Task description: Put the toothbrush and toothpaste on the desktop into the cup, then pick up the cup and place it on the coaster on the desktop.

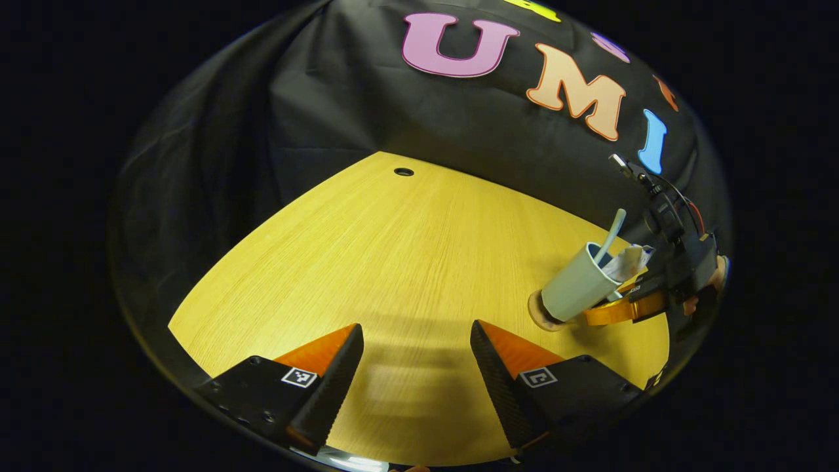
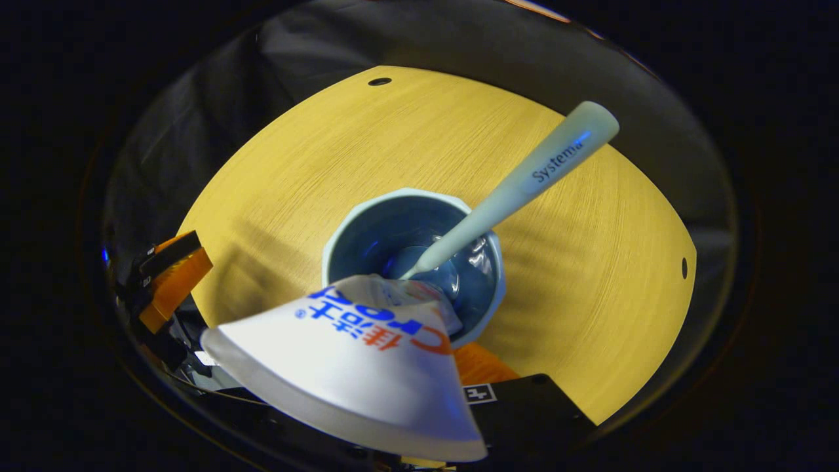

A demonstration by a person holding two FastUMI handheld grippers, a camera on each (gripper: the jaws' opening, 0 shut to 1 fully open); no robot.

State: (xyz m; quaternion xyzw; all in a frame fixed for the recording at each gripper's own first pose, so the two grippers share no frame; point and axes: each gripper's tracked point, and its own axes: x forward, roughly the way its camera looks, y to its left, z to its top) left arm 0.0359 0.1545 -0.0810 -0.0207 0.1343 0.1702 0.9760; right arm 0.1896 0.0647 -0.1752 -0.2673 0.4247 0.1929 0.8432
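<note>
Wooden desktop (image 1: 406, 262): your cup (image 1: 580, 283) stood on the coaster (image 1: 539, 313) near its right edge; right gripper (image 1: 629, 303) clasped it to steady the toothbrush (image 1: 611, 235) and toothpaste (image 2: 354, 367); left gripper (image 1: 416, 367) waited open.

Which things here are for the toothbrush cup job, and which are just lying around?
For the job: cup; toothbrush and toothpaste inside it; coaster under it; right gripper at the cup.
Just there: table with its small hole; black cloth; left gripper, open, holding nothing.
</note>
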